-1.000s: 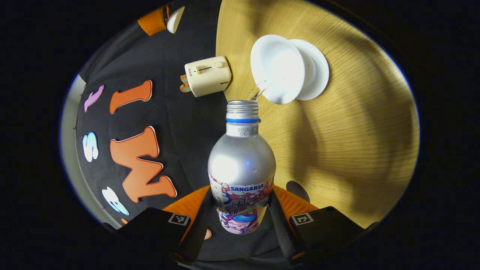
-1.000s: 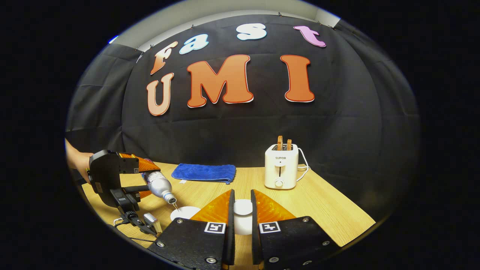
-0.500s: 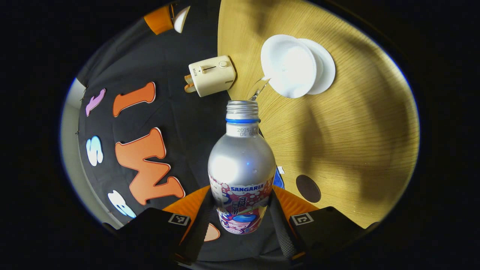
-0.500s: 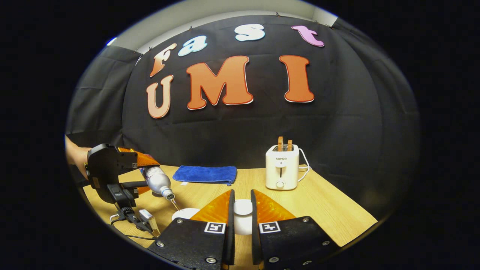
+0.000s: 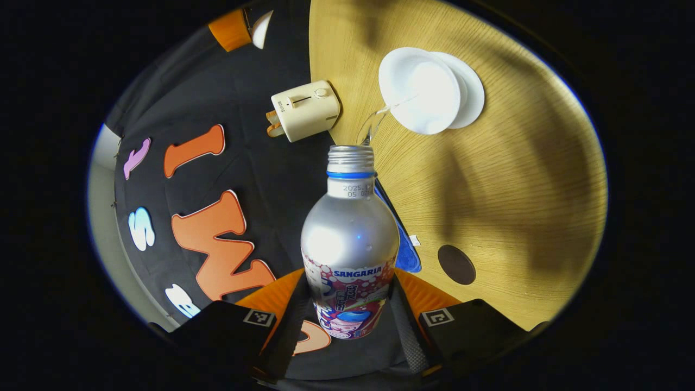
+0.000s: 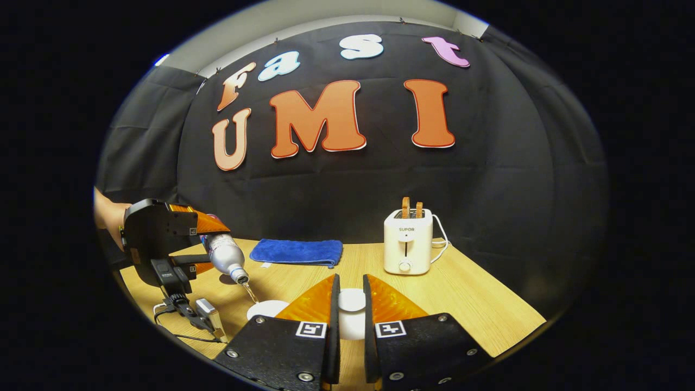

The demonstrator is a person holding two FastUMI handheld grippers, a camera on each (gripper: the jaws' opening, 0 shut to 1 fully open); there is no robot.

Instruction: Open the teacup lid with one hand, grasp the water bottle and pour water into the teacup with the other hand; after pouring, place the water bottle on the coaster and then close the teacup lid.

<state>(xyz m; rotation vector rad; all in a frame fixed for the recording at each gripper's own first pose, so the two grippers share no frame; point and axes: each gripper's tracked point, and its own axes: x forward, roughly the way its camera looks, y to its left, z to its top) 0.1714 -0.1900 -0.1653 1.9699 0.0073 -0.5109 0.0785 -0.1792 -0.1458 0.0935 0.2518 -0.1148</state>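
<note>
My left gripper (image 5: 347,285) is shut on the silver water bottle (image 5: 350,239), which is tilted with its open neck toward the white teacup (image 5: 419,89) on its saucer (image 5: 473,89). A thin stream of water runs from the neck into the cup. In the right gripper view the left gripper (image 6: 163,239) holds the bottle (image 6: 225,255) slanted above the cup (image 6: 266,309). My right gripper (image 6: 348,297) is shut on the white teacup lid (image 6: 352,301), held to the right of the cup. The dark round coaster (image 5: 456,264) lies on the wooden table (image 5: 516,179).
A cream toaster (image 6: 407,241) with two slices of toast stands at the back right of the table. A folded blue towel (image 6: 297,251) lies along the back edge. A cable and a small device (image 6: 209,320) hang below the left gripper. A hand (image 6: 106,217) holds that gripper.
The left gripper has lifted slightly with the bottle, so the cup looks farther off and the coaster has come fully into view. Water keeps flowing. The right gripper with the lid stays still.
</note>
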